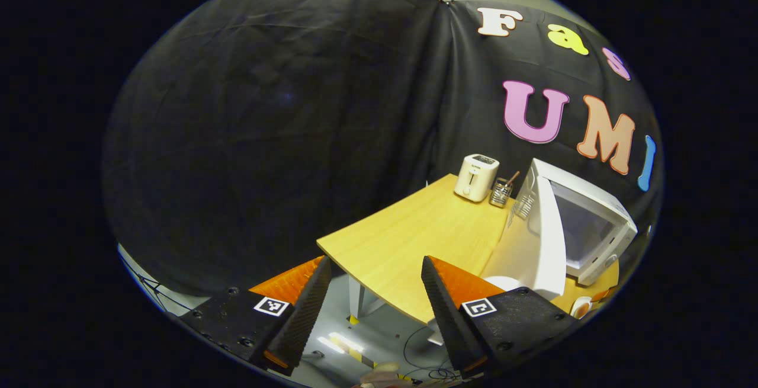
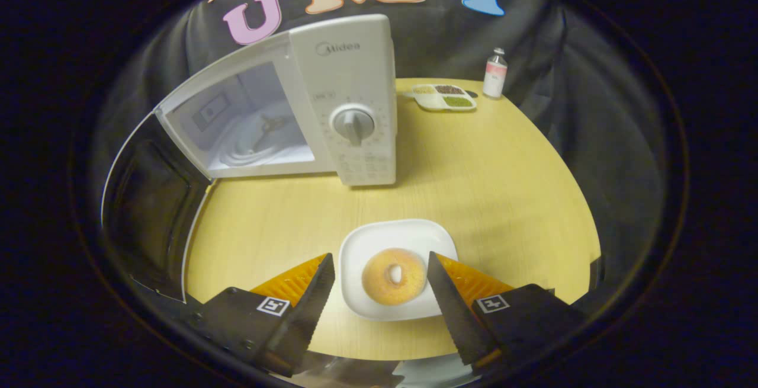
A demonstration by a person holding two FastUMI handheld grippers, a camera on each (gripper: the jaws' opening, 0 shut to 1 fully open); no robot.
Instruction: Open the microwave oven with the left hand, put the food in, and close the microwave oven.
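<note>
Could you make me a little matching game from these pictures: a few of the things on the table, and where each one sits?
Things:
1. round golden doughnut
2. white microwave oven door
3. small white bottle with a pink label
4. cream two-slot toaster

Places or states:
A. swung wide open
B. at the table's far edge, next to a divided tray of seeds
C. on a white square plate, between the open right tongs
D. at the table's far corner, beside a small wire holder

Pairs: 1-C, 2-A, 3-B, 4-D
</note>
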